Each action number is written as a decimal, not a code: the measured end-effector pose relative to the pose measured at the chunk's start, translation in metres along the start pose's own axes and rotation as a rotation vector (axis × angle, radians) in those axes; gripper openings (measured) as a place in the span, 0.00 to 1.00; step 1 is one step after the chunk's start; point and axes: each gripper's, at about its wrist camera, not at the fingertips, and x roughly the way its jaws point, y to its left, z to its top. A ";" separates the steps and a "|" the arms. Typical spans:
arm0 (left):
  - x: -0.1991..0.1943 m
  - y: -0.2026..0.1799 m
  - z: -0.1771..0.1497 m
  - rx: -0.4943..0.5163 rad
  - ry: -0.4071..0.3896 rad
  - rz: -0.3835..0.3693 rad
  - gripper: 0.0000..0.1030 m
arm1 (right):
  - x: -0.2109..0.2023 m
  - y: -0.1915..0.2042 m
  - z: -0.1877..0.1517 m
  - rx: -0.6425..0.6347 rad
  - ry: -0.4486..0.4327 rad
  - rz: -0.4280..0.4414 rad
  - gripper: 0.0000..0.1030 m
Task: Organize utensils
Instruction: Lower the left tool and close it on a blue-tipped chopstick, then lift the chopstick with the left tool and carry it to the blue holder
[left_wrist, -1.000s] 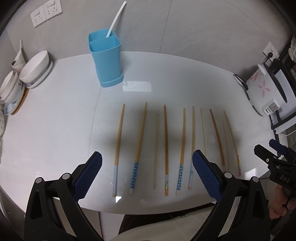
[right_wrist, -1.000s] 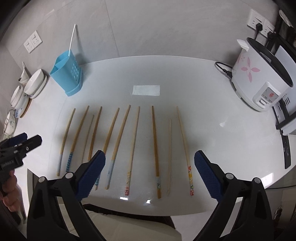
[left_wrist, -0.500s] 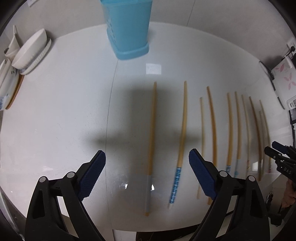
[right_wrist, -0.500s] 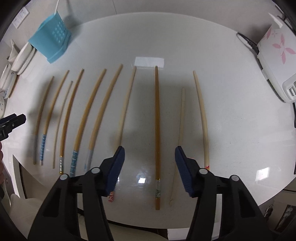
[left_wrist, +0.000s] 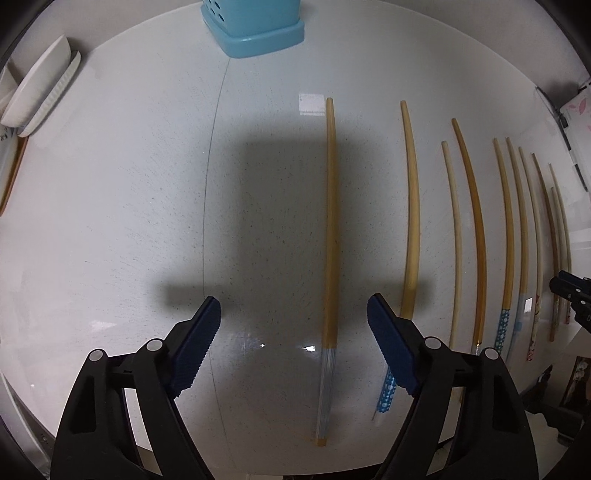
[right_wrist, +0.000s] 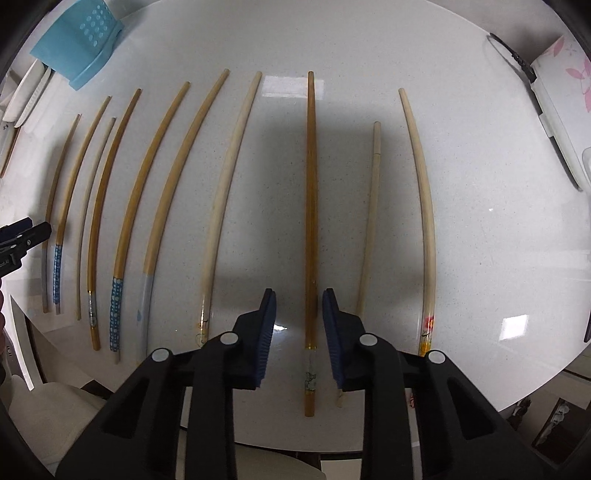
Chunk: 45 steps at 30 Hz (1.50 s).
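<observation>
Ten wooden chopsticks (right_wrist: 159, 192) lie on the white counter (right_wrist: 480, 221), near the blue plastic holder (right_wrist: 79, 40). Both hand-held grippers, right (right_wrist: 299, 332) and left (left_wrist: 295, 347), are released, each straddling one chopstick; a misaligned pinch might roll it into its neighbours.

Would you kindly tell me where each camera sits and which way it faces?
Left wrist: on the left tool, low over the table, facing the leftmost chopstick; open blue pads show.
Right wrist: on the right tool, facing a dark chopstick between its narrowed pads.
Shared: the chopstick row, the blue holder, each other's tool.
</observation>
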 end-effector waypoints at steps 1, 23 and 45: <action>0.002 0.000 0.001 0.001 0.007 0.006 0.76 | 0.001 0.001 0.001 -0.002 0.004 -0.003 0.21; -0.001 -0.045 0.020 0.058 0.125 0.063 0.07 | 0.011 0.020 0.033 0.060 0.066 -0.042 0.06; -0.087 -0.019 -0.017 0.088 -0.035 -0.062 0.07 | -0.032 0.020 0.026 0.117 -0.064 0.002 0.06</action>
